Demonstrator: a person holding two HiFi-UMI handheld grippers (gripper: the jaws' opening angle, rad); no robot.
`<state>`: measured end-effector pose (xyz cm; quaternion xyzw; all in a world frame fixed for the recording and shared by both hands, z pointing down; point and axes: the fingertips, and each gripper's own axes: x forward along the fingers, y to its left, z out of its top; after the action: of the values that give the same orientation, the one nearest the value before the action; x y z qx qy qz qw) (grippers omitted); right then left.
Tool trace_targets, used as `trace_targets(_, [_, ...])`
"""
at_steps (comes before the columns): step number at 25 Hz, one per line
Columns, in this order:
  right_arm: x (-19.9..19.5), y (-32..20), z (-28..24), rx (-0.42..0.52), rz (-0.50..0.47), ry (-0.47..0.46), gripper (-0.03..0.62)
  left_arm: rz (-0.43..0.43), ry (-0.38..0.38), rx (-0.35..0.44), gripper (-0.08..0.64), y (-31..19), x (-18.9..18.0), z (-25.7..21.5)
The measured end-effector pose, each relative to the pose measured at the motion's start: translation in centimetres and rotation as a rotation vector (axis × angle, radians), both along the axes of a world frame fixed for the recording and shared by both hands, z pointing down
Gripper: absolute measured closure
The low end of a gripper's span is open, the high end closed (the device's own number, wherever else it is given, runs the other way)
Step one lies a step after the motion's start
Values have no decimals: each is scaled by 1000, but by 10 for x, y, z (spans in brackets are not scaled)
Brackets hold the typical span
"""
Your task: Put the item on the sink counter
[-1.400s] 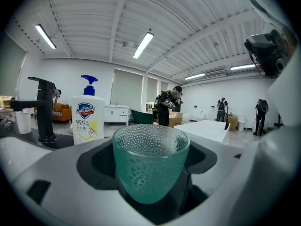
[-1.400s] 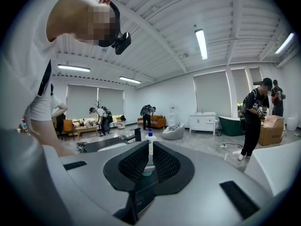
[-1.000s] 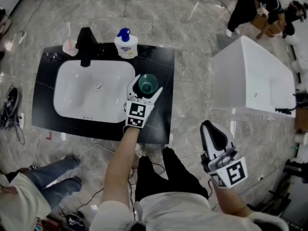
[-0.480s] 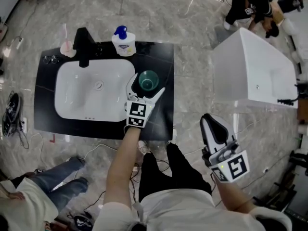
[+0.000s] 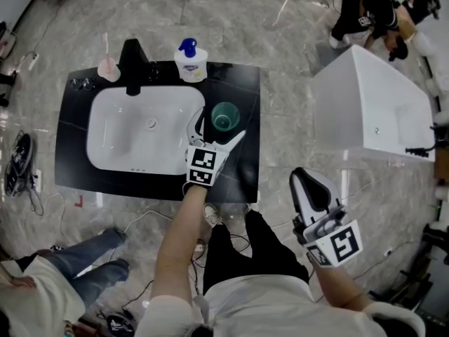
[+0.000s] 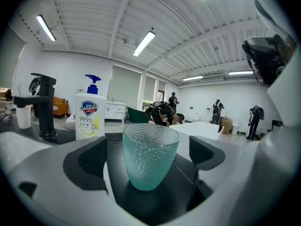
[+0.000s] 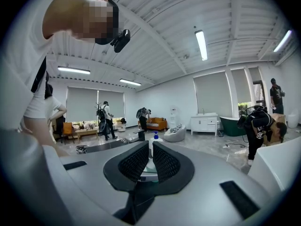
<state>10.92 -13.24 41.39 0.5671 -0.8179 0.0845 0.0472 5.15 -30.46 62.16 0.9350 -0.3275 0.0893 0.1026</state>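
Fingers of the left gripper [image 6: 148, 157] stand spread wide, having just been opening, and a teal pebbled glass cup [image 6: 150, 155] sits upright between them with a clear gap on each side, so neither pad touches it. The cup rests on the black tabletop [image 5: 242, 83], just to the right of the white basin [image 5: 119, 135] and nearer me than the soap bottle [image 5: 191, 63]. From above, only its rim and inside show; its foot cannot be seen in the head view.

Behind the basin stand a black tap [image 5: 132, 65] and a pink tumbler [image 5: 107, 67] with something thin poking out of it that is too small to name. A few little things at the tabletop's far left corner are also too small to tell.

The right gripper [image 7: 150, 161] hangs well apart from the tabletop, over the marble floor [image 5: 280, 41], its 2 fingers clenched almost together with nothing between them; through the slit between them only a sliver of the soap bottle shows. A white bathtub [image 5: 372, 111] stands to the right, and 1 person [image 5: 42, 286] at the lower left is cut off by the frame edge.
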Motion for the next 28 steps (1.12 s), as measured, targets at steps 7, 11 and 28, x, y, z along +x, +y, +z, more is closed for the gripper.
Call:
trace_targets(7, [-6, 9, -6, 11, 12, 6, 541, 22, -11, -2, 11, 4, -1, 0])
trace_targets(11, [-7, 15, -12, 15, 26, 21, 541, 33, -15, -5, 3, 4, 2, 3])
trace_targets(28, [-3, 28, -18, 22, 36, -8, 541, 19, -23, -17, -11, 9, 2, -2])
